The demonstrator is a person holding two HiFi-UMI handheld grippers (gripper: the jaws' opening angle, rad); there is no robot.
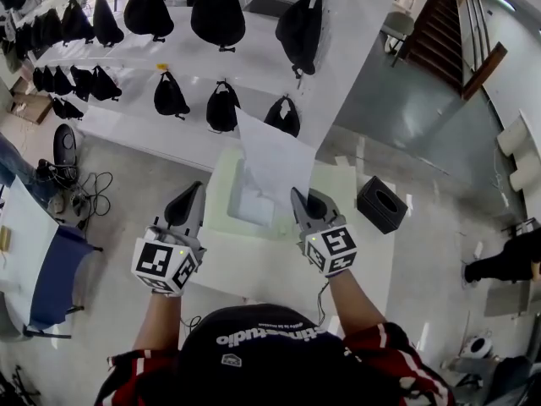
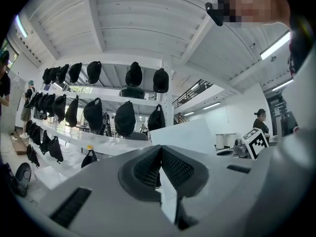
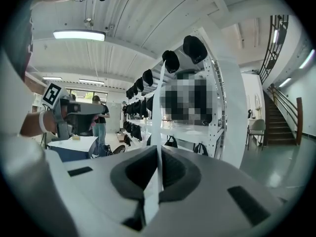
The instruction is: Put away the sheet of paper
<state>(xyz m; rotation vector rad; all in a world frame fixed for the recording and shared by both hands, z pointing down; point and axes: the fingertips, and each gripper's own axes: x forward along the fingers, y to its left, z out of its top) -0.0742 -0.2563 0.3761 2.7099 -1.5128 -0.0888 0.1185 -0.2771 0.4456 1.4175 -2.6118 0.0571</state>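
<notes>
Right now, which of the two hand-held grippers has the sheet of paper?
The right hand-held gripper: its jaws are shut on the lower edge of the sheet of paper. The left hand-held gripper is shut too, but holds nothing.

This looks like a warehouse-style storage hall. A tall white shelving rack (image 1: 254, 62) is hung with rows of black bags (image 1: 218, 15). To the rack's right lie a polished grey floor (image 1: 397, 91) and a staircase (image 1: 448, 15). Strip lights (image 3: 79, 34) run along the white beamed ceiling (image 2: 133, 19) above the rack.
</notes>
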